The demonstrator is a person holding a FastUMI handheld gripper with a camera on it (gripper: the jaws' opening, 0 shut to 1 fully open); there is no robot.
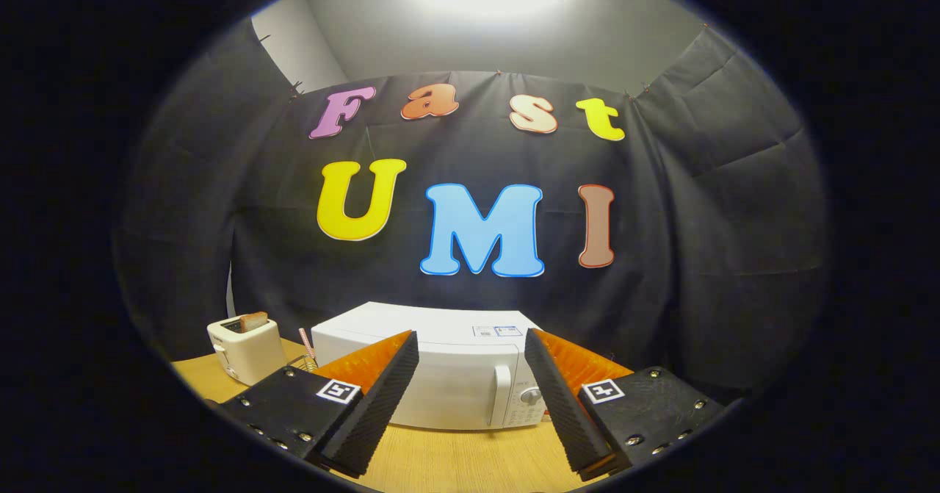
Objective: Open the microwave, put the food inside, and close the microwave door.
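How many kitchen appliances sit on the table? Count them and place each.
2. The white microwave stands beyond the open gripper, door shut. The toaster sits left of it. Others may be hidden behind.

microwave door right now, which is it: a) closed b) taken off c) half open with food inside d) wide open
a: the microwave shows its closed door with the upright handle flat against the front, beyond the open gripper, whose fingers hold nothing.
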